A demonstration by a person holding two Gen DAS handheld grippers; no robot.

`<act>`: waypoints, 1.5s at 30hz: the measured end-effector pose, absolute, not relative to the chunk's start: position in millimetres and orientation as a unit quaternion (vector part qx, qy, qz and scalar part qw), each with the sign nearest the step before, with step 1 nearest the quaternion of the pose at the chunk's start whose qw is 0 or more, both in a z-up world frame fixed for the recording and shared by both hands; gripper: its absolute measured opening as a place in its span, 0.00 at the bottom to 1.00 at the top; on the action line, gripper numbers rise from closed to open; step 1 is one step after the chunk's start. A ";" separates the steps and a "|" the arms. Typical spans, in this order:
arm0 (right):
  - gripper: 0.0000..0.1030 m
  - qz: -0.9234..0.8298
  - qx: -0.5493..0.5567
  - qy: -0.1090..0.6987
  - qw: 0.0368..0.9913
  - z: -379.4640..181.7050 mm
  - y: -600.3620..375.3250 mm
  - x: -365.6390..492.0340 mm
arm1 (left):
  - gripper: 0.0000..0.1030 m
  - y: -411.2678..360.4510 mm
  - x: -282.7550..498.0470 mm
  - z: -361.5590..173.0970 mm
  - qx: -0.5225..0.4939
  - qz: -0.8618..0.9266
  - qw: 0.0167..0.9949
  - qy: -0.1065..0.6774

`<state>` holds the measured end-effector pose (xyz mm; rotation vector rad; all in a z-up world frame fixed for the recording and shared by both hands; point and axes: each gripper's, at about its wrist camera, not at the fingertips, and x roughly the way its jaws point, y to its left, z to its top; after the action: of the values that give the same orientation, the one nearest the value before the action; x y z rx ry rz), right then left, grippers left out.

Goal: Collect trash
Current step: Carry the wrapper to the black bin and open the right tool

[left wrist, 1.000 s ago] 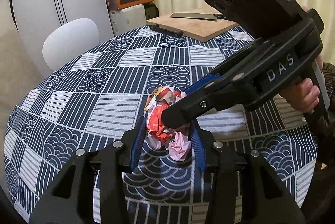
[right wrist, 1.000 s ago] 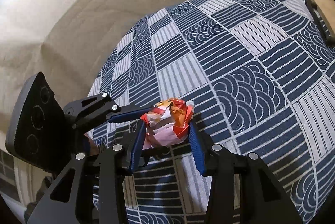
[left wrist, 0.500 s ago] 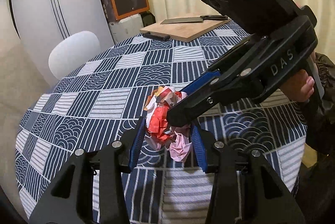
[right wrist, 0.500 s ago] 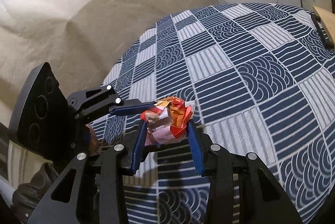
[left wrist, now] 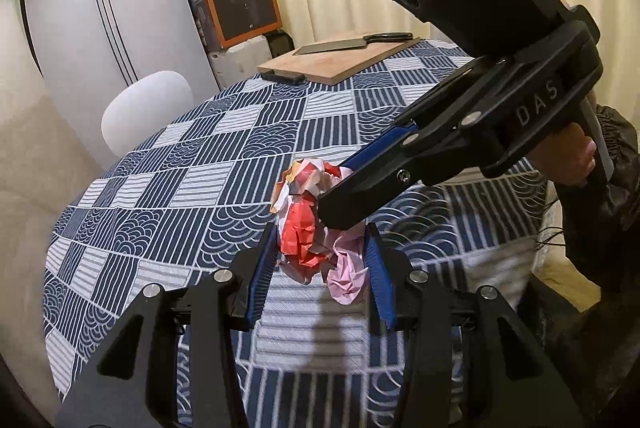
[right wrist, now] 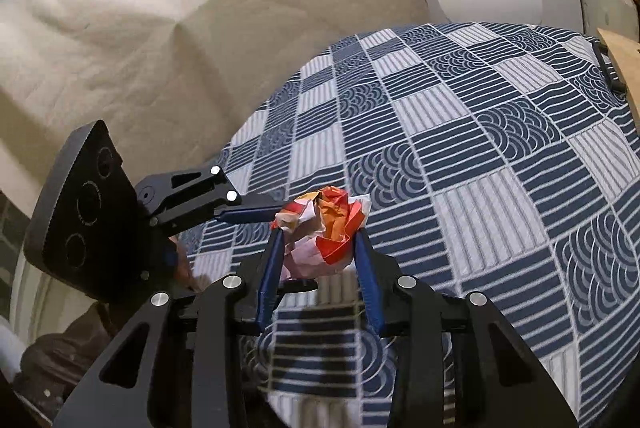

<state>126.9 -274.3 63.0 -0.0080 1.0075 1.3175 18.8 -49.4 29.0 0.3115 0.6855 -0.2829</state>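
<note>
A crumpled wad of red, pink and white paper trash (left wrist: pixel 316 228) hangs above the blue patterned tablecloth (left wrist: pixel 200 187). My left gripper (left wrist: pixel 320 248) is shut on its near side. My right gripper (right wrist: pixel 318 240) is shut on the same wad (right wrist: pixel 328 232) from the other side. In the left wrist view the right gripper's fingers (left wrist: pixel 352 195) reach in from the right across the wad. In the right wrist view the left gripper's fingers (right wrist: pixel 248 209) reach in from the left.
A wooden cutting board (left wrist: pixel 340 59) with a cleaver (left wrist: pixel 352 43) lies at the table's far edge. A white chair back (left wrist: pixel 148 107) stands beyond the table. An orange box (left wrist: pixel 240 3) sits by the curtain. A beige sofa (right wrist: pixel 160 27) lies beside the table.
Both grippers have risen with the paper wad held between them; the tablecloth now looks farther below and more of the room shows.
</note>
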 end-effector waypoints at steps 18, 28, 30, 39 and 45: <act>0.33 0.596 -0.017 0.436 0.674 55.1 -335.7 30.1 | 0.43 -101.6 -79.3 15.0 0.182 -0.173 0.920 0.302; 0.33 0.594 -0.034 0.439 0.674 30.1 -365.5 -17.9 | 0.43 -124.6 -117.9 -9.9 0.200 -0.203 0.910 0.303; 0.33 0.592 -0.033 0.441 0.674 24.1 -368.9 -22.8 | 0.43 -129.8 -121.8 -17.2 0.206 -0.208 0.906 0.307; 0.33 0.571 -0.019 0.483 0.663 -23.2 -376.4 -26.1 | 0.43 -137.4 -115.7 -55.9 0.206 -0.233 0.887 0.341; 0.33 0.553 -0.017 0.498 0.668 -52.5 -372.1 -25.2 | 0.43 -136.7 -103.9 -83.9 0.191 -0.246 0.876 0.368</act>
<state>-25.2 -372.1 -52.5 -0.0374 1.1231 1.2472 -103.9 -136.7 -83.9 0.3984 0.7688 -0.5137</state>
